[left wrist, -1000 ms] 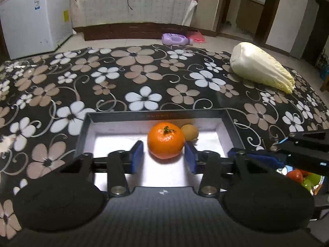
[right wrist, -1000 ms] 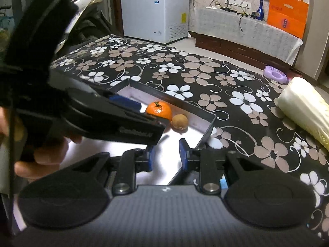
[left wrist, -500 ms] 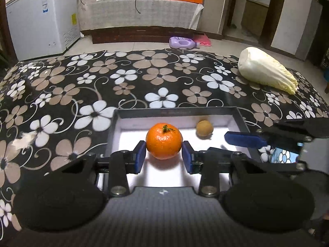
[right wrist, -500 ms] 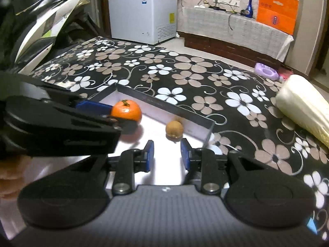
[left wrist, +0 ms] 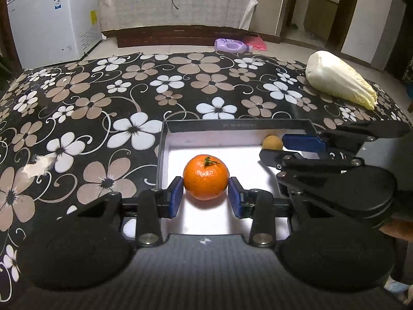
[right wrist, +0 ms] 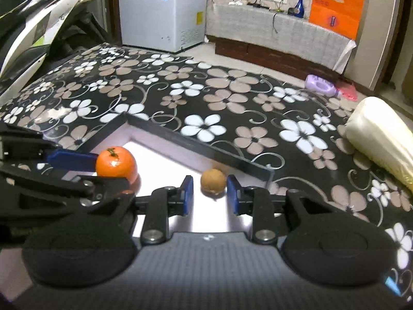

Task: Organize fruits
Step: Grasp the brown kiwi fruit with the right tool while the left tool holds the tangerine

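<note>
An orange mandarin (left wrist: pixel 206 177) hangs low over the white floor of a black-walled tray (left wrist: pixel 232 125), and my left gripper (left wrist: pixel 206 190) is shut on it, one blue pad on each side. The right wrist view shows the mandarin (right wrist: pixel 116 161) at the left, held by the left gripper (right wrist: pixel 103 170). A small brown fruit (right wrist: pixel 213 184) lies near the tray's far right corner (right wrist: pixel 193 144). My right gripper (right wrist: pixel 209 193) stands narrowly open just short of that fruit, and its pads are not pressing it. The left wrist view shows the right gripper (left wrist: pixel 278 148) reaching in from the right toward the brown fruit (left wrist: pixel 272 142).
A napa cabbage (left wrist: pixel 338 82) lies on the flowered tablecloth (left wrist: pixel 129 98) at the far right. The cloth has a torn spot (left wrist: pixel 38 166) at the left. Beyond the table are a white chest freezer (left wrist: pixel 51 18), a purple bottle (left wrist: pixel 231 45) on the floor and a scooter (right wrist: pixel 38 25).
My left gripper closed onto the mandarin and carried it left, away from the brown fruit. My right gripper moved forward and down until the brown fruit sat at its fingertips.
</note>
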A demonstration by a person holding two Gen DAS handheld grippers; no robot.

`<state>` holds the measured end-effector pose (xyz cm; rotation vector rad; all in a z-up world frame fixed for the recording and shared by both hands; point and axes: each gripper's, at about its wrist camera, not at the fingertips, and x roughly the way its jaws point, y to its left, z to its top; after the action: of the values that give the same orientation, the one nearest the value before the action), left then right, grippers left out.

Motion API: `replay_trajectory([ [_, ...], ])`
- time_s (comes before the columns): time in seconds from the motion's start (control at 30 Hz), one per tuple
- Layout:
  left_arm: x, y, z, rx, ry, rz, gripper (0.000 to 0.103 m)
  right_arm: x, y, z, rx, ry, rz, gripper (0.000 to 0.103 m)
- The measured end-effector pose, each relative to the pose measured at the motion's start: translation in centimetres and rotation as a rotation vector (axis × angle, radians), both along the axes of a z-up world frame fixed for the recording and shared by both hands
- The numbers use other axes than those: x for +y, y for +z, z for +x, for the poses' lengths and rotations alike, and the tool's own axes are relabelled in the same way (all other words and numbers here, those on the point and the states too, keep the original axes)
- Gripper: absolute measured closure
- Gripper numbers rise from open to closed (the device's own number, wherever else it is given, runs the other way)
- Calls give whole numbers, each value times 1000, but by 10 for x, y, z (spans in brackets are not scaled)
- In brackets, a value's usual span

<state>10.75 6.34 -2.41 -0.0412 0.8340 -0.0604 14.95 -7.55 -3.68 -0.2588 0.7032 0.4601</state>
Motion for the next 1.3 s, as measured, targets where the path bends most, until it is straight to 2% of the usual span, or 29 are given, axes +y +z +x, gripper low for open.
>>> replay_trajectory([
  [0.07, 1, -1, 0, 4, 0, -6, 59, 5, -1, -1, -14, -2, -40, 72],
  [0.37, 1, -2, 0, 5, -3, -2, 60, 9, -4, 4, -9, -11, -50, 75],
  [0.67, 0, -2, 1, 9, -3, 3, 60, -1, 2, 1, 30, 9, 50, 76],
  [1.3, -19, 14, -15, -16, 11, 55, 59, -30, 28, -34, 4, 17, 133, 76],
])
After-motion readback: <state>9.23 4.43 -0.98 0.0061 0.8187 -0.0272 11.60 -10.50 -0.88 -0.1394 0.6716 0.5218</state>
